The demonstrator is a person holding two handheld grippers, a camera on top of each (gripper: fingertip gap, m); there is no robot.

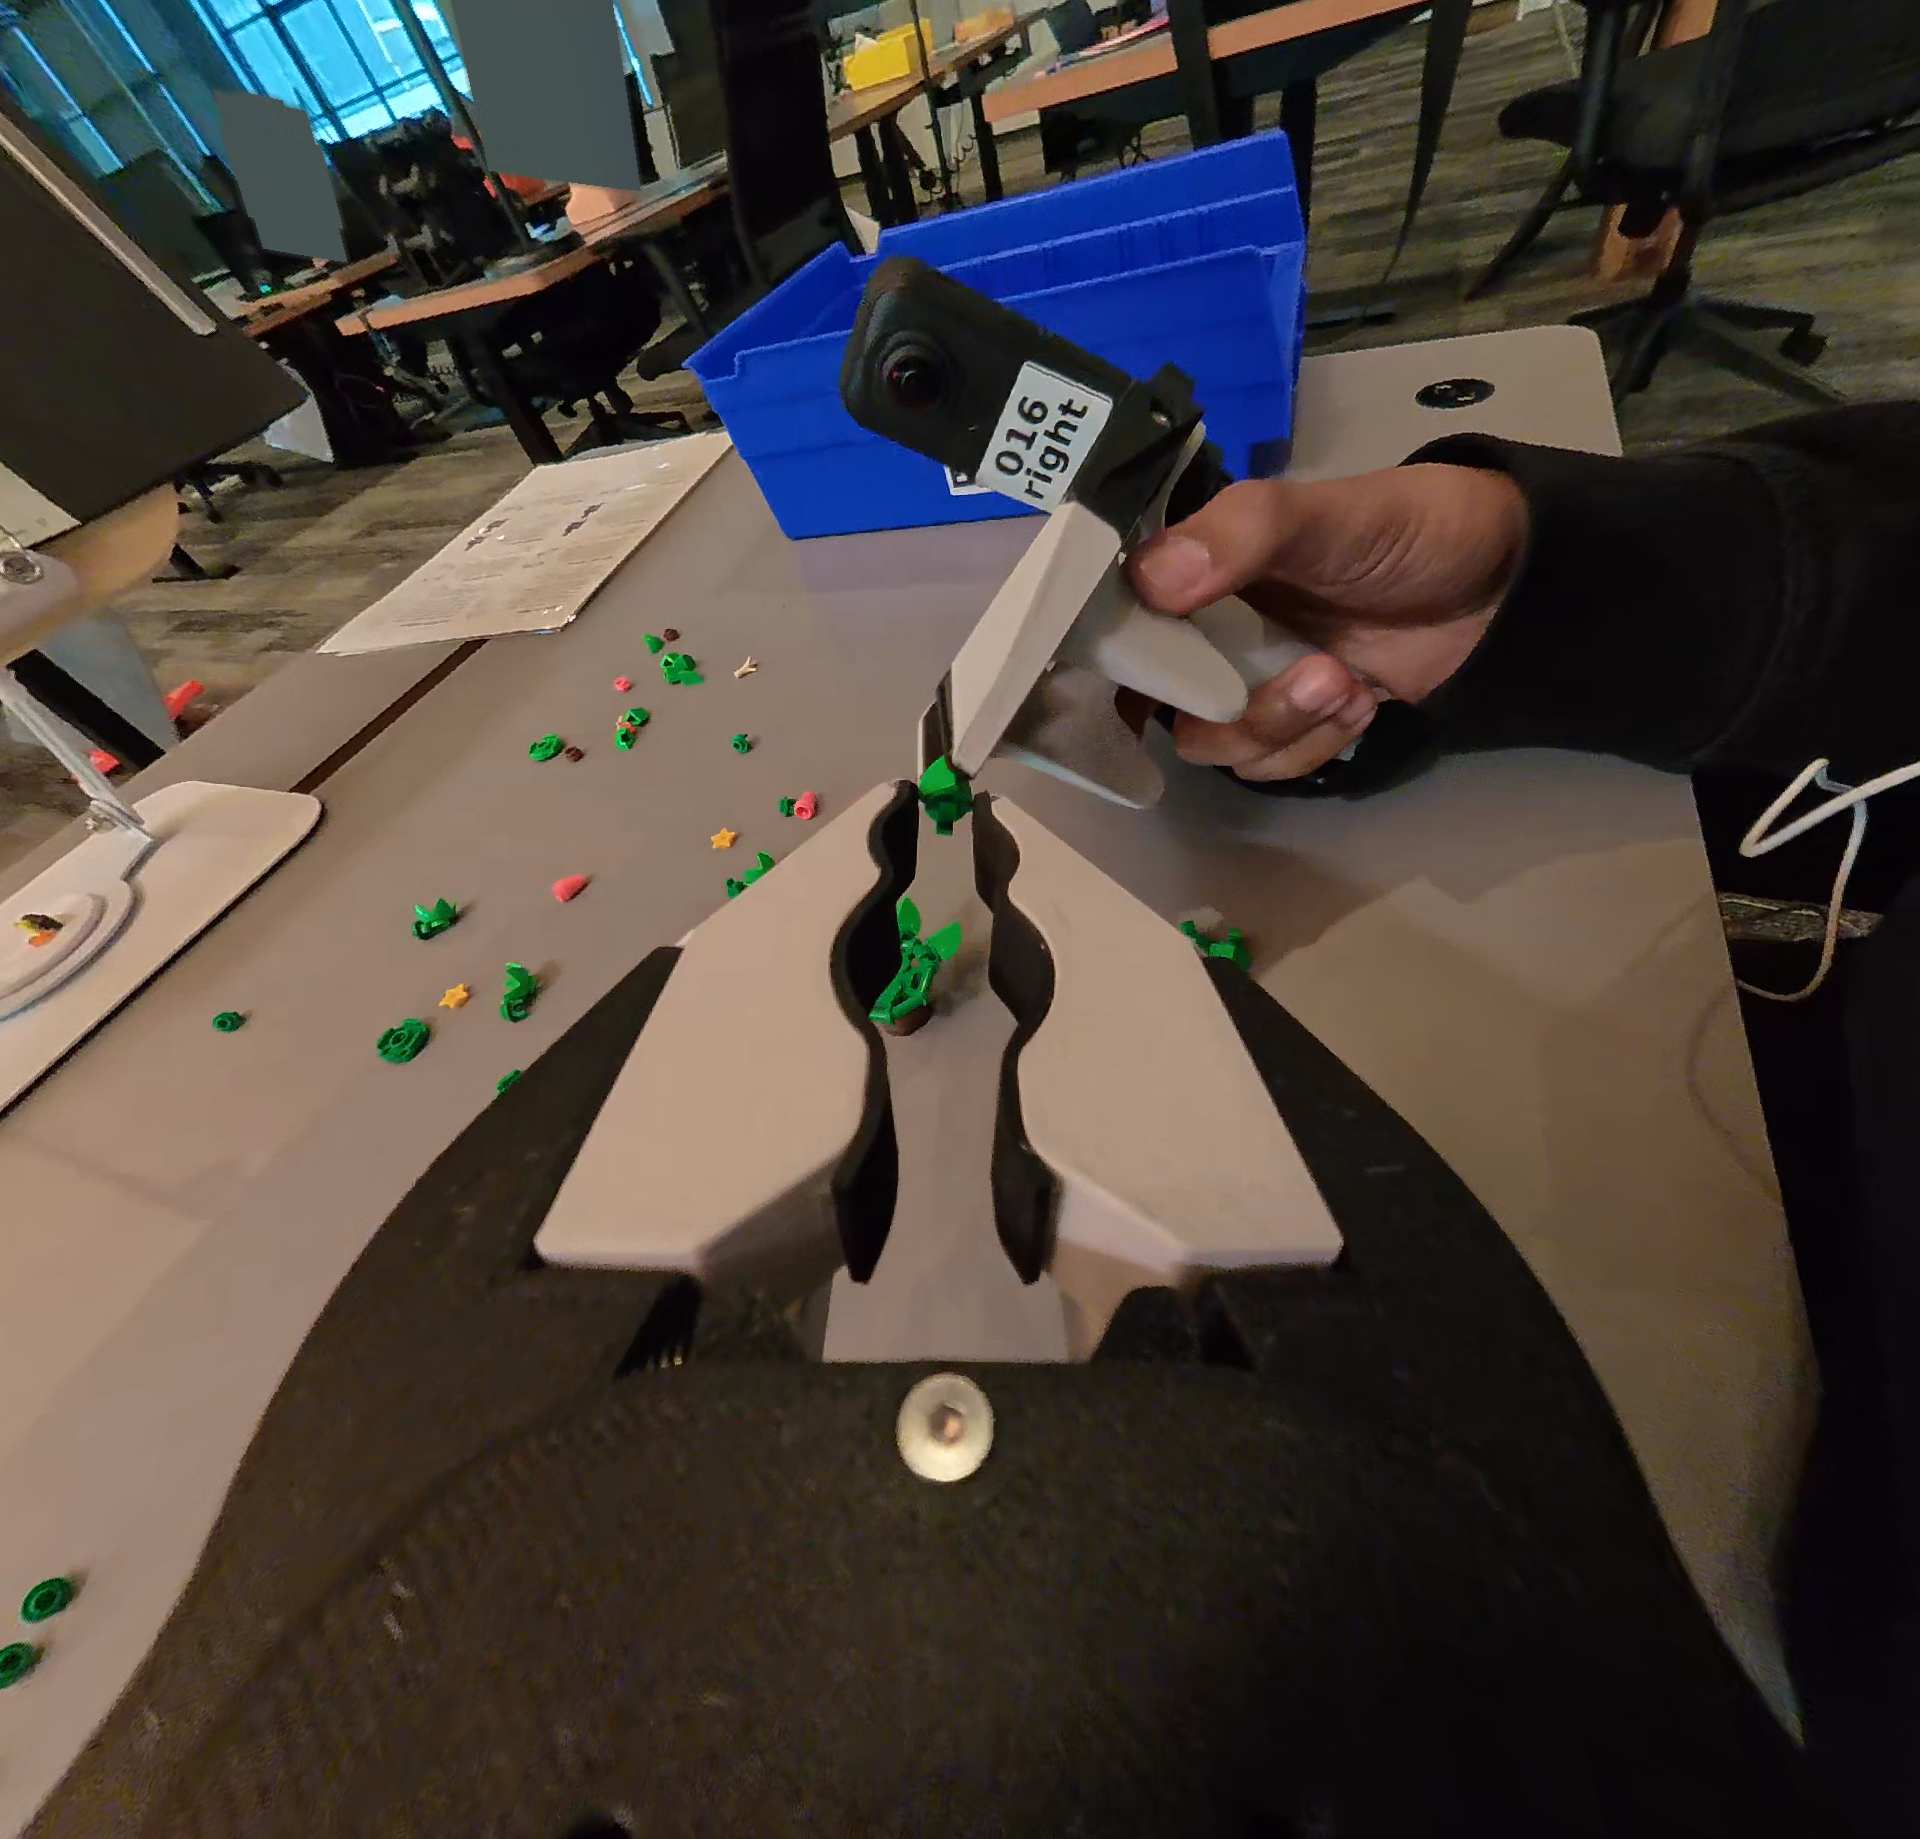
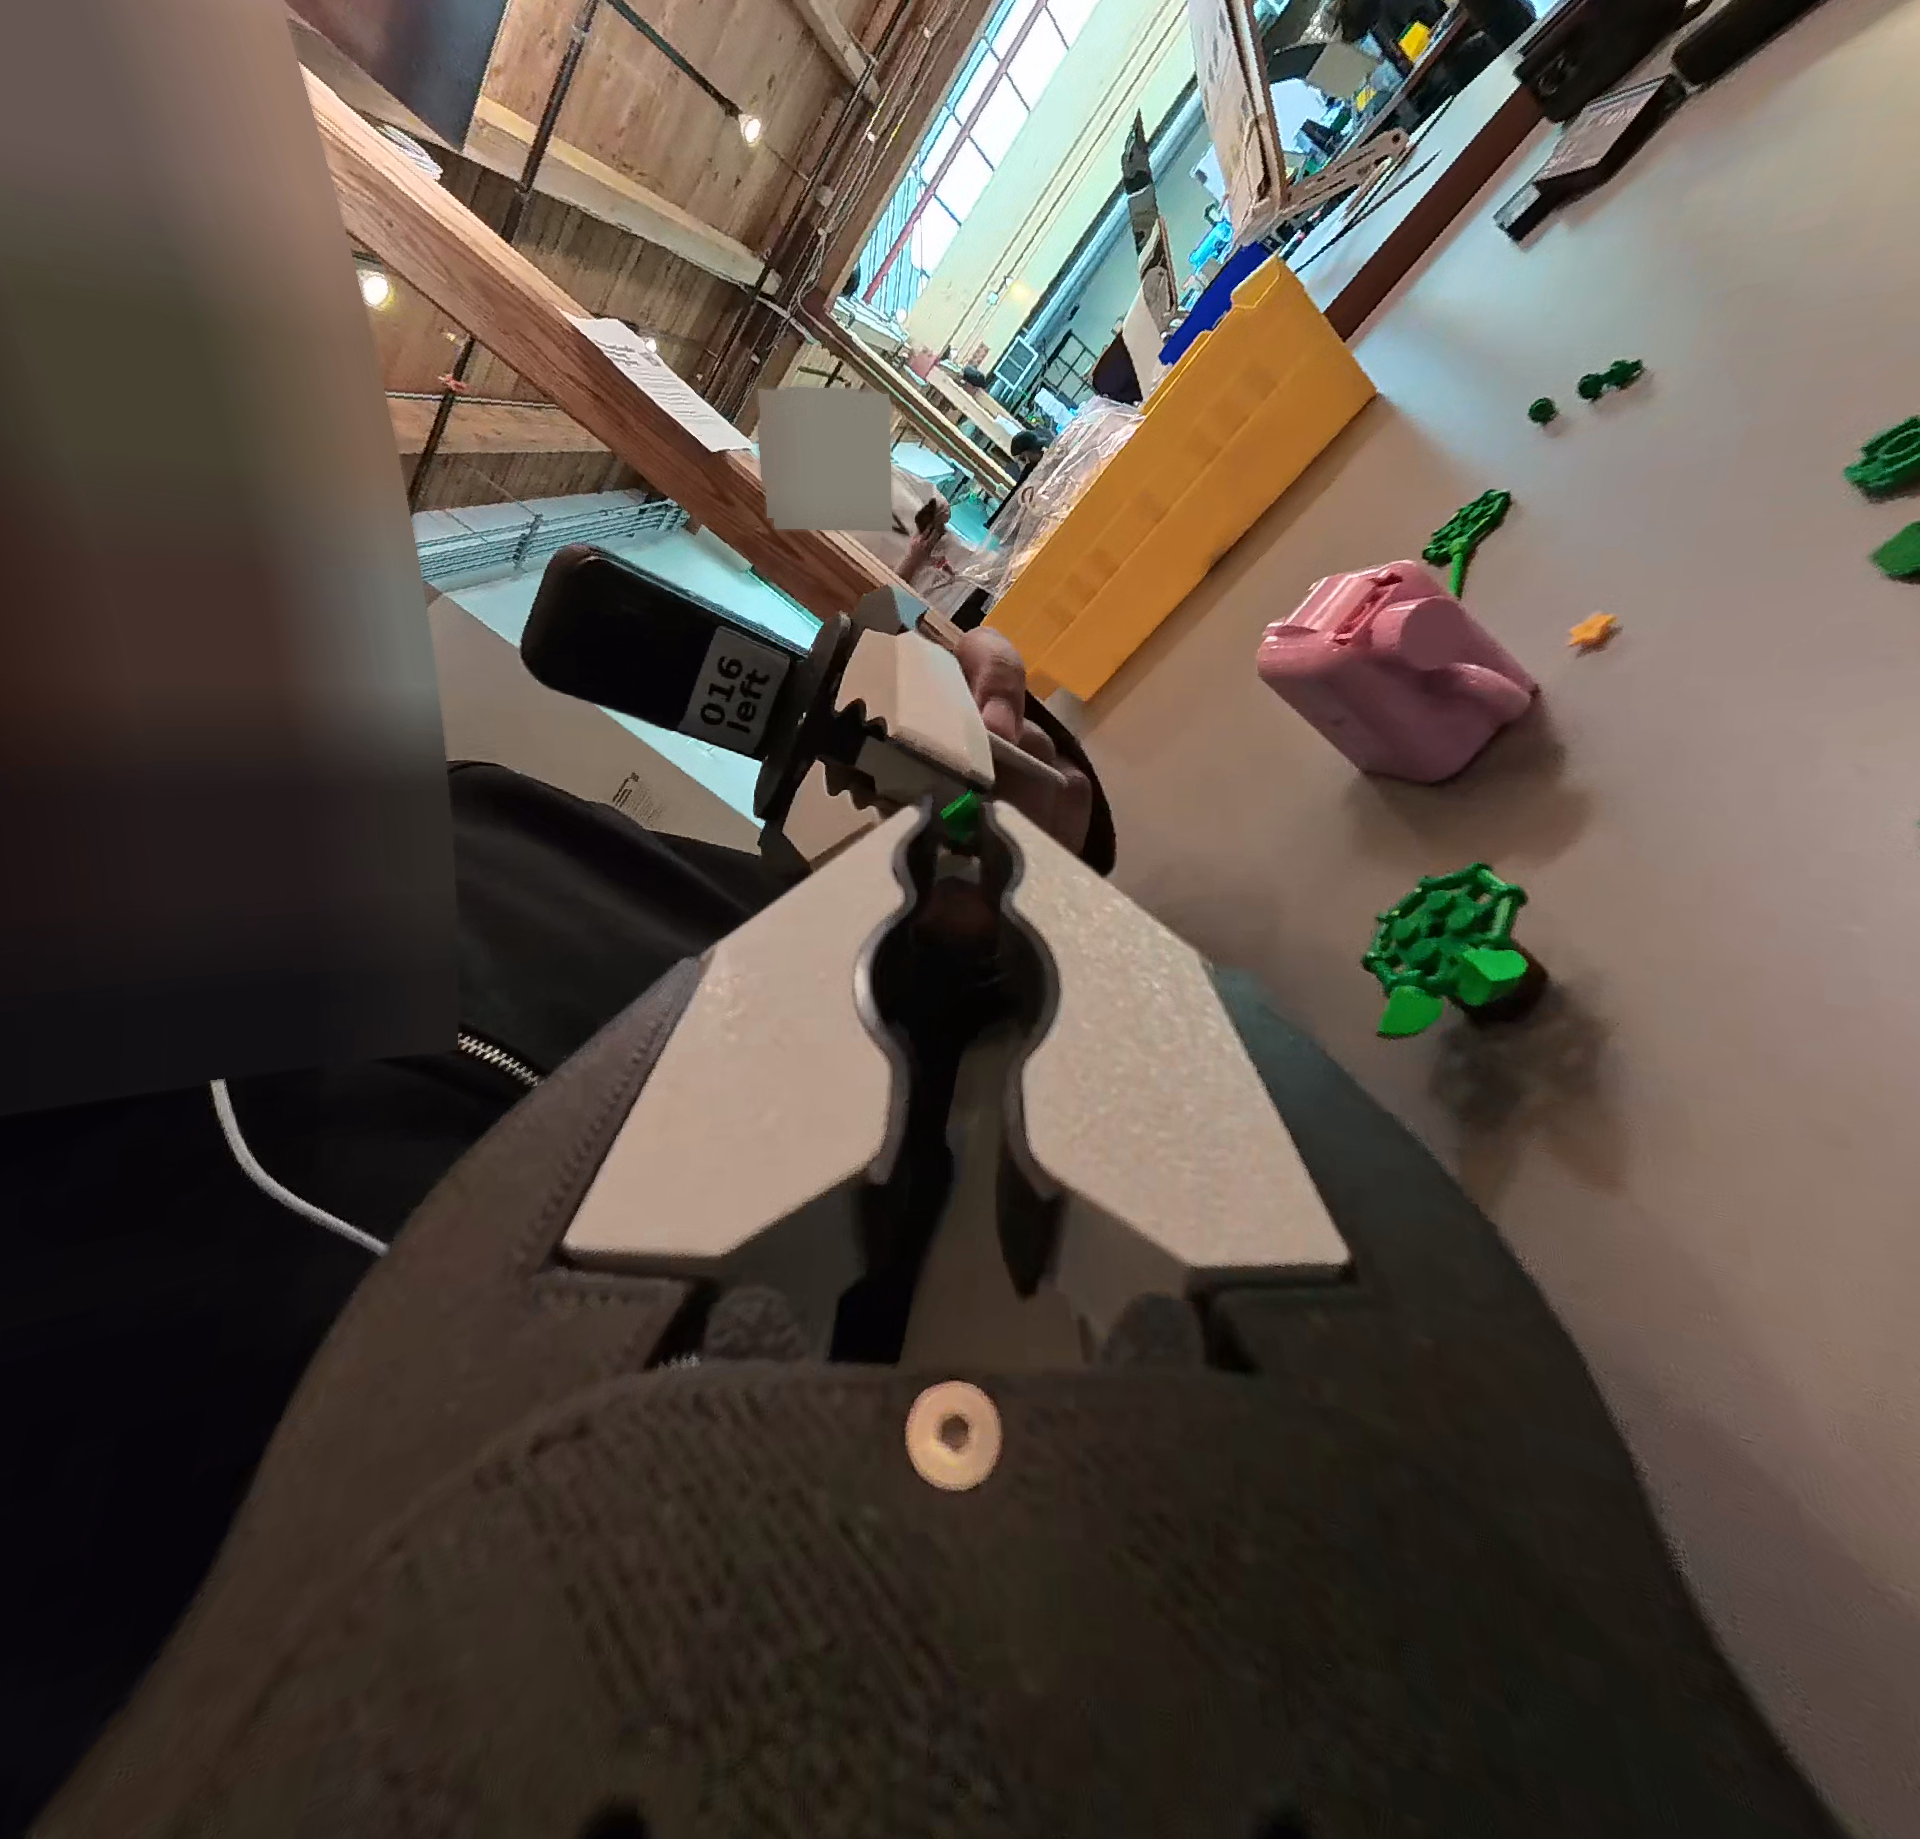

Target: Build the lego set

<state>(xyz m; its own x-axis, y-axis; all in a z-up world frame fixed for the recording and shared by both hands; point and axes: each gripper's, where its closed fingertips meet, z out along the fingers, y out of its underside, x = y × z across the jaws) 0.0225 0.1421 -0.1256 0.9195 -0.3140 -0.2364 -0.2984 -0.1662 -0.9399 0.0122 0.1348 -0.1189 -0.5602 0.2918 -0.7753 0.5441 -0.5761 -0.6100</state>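
Note:
A small green leaf piece (image 1: 943, 794) is pinched at the tips of both grippers, held above the grey table (image 1: 1351, 958). My left gripper (image 1: 940, 804) is shut on it from below. My right gripper (image 1: 940, 750) comes down from the upper right, held by a hand, and is shut on the same piece. In the right wrist view the piece (image 2: 961, 818) sits between my right gripper's tips (image 2: 956, 833), with the left gripper (image 2: 971, 781) just beyond. A green plant build on a brown base (image 1: 912, 974) stands on the table under the left fingers; it also shows in the right wrist view (image 2: 1455, 958).
Loose green, pink and yellow pieces (image 1: 623, 729) lie scattered on the left of the table. An instruction sheet (image 1: 540, 553) and a blue bin (image 1: 1039, 335) are at the back. A pink watering can (image 2: 1392, 688) and a yellow bin (image 2: 1174, 511) lie beyond. A white stand base (image 1: 156, 854) is at the left. Less than 4 cm separates the two grippers' tips.

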